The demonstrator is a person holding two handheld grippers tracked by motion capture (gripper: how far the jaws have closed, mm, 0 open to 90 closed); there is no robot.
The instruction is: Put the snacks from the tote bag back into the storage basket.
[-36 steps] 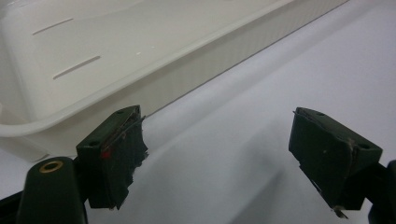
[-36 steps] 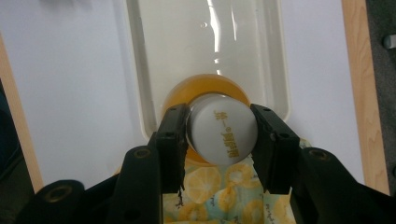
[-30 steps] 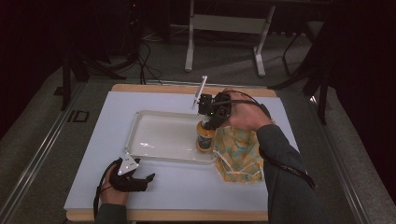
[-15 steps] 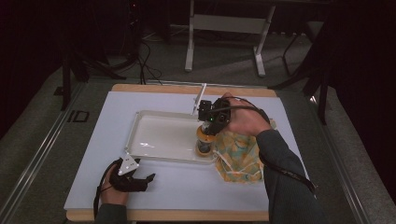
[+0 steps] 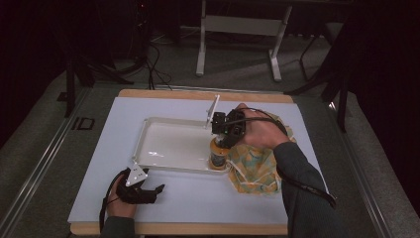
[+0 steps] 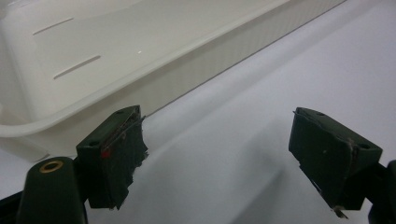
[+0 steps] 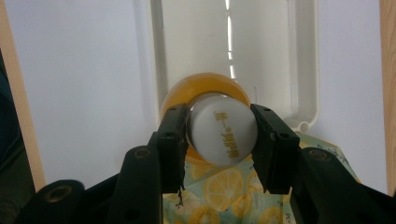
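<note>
Bottle (image 7: 219,126) clamped at white cap by right claw (image 7: 219,140), seemingly over tray (image 5: 168,163); left claw (image 6: 219,149) wide, empty.

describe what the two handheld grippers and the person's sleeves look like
Both grippers are black. The left gripper carries a grey three-cornered plate on top and trails a black cable that loops by the wrist; its blocky jaws look worn, one with a small red mark. The right gripper has a white plate and a black cable running back along a dark grey-blue sleeve.
</note>
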